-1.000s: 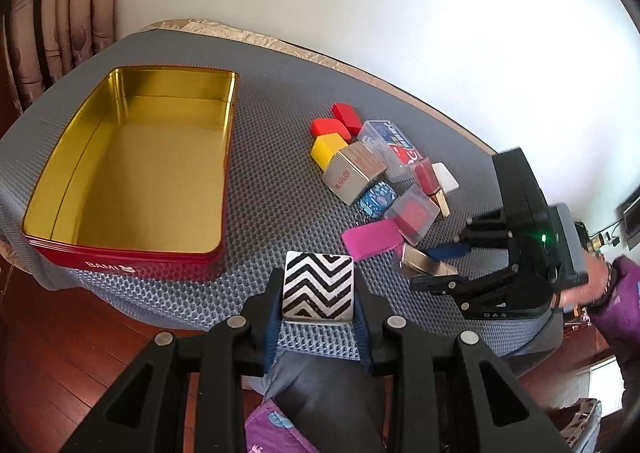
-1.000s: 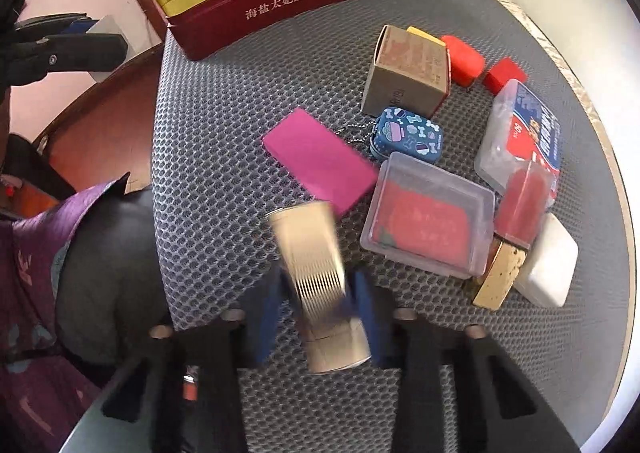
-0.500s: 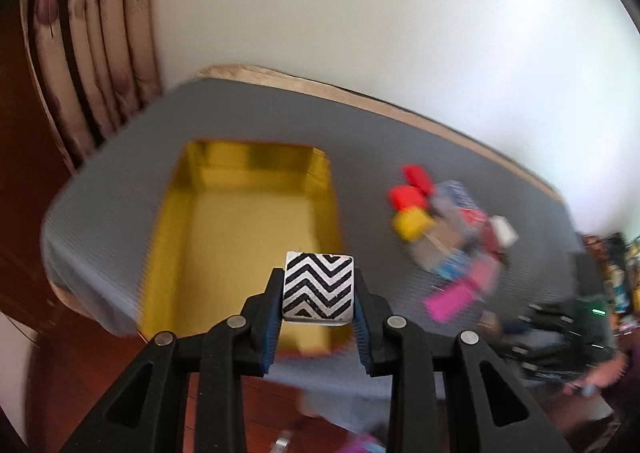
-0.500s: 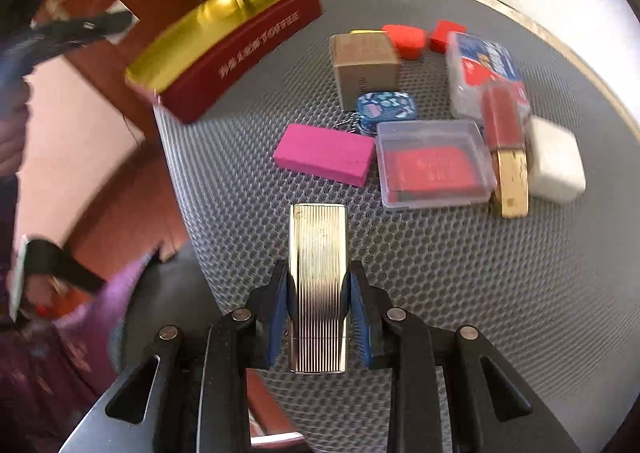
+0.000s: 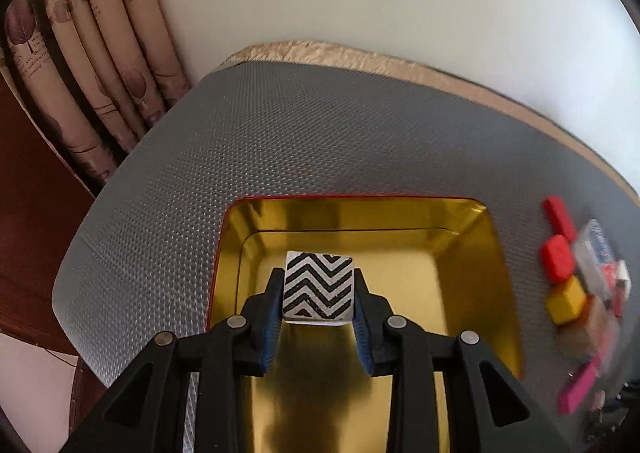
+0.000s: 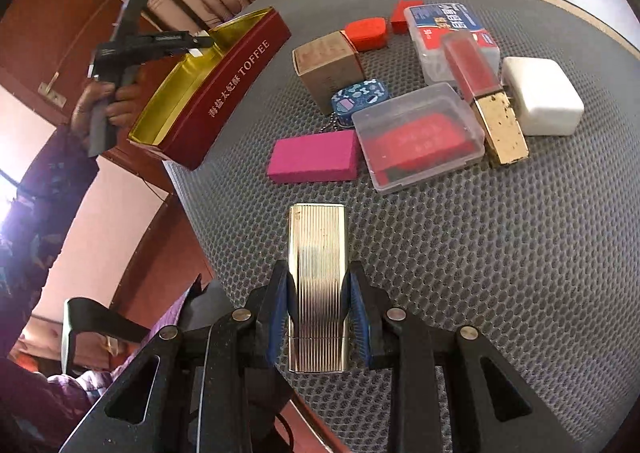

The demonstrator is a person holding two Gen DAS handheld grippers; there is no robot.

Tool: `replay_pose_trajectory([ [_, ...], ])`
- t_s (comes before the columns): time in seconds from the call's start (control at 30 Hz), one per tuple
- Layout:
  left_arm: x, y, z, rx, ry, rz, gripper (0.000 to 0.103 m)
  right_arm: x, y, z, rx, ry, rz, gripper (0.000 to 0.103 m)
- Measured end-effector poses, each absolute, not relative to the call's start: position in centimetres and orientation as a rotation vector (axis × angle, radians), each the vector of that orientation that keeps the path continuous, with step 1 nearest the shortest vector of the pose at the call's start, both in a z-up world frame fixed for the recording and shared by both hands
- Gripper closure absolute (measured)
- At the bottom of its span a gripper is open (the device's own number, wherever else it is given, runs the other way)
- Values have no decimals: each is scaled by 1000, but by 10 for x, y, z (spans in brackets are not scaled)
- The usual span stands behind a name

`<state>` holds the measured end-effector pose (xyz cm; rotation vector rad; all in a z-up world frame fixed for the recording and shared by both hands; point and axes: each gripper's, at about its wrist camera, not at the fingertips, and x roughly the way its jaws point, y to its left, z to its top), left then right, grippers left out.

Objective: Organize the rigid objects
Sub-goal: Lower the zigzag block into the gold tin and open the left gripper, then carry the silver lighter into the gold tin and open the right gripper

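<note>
My left gripper (image 5: 318,287) is shut on a small box with a black and white zigzag pattern (image 5: 319,285) and holds it above the inside of the red toffee tin (image 5: 472,229), whose gold floor is bare. In the right wrist view the same left gripper (image 6: 196,47) hangs over the tin (image 6: 240,73) at the upper left. My right gripper (image 6: 318,285) is shut on a ribbed gold metal case (image 6: 318,277), held over the grey mat near its front edge.
On the grey mat (image 6: 480,253) lie a pink block (image 6: 314,157), a clear case with a red insert (image 6: 418,135), a cardboard box (image 6: 328,67), a blue keychain tin (image 6: 360,95), red blocks (image 6: 366,33), a white box (image 6: 540,95) and a red-gold case (image 6: 486,93). Curtains (image 5: 80,53) hang left.
My left gripper has carried the zigzag box leftward from the mat's front edge to above the open tin. My right gripper has rolled, turning the gold case upright in its view.
</note>
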<state>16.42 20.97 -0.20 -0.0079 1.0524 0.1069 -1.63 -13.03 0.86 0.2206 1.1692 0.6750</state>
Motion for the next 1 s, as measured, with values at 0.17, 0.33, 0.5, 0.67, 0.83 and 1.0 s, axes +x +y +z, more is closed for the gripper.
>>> replay_pose_trajectory([
  [0.17, 173, 213, -12, 17, 1066, 124, 62, -14, -132, 14, 259, 1178, 688, 76],
  [0.33, 161, 211, -1, 63, 1032, 155, 55, -17, -126, 18, 282, 1179, 692, 76],
  [0.5, 112, 205, 38, -77, 944, 196, 55, -19, -133, 22, 391, 1181, 721, 76],
  [0.67, 27, 184, 72, -181, 867, 195, 53, -19, -140, 32, 519, 1175, 742, 76],
  [0.83, -55, 175, 81, -302, 843, 218, 52, -14, -132, 55, 587, 1131, 787, 76],
  [1.0, -99, 193, 73, -347, 801, 342, 52, 21, -91, 86, 568, 1078, 849, 76],
])
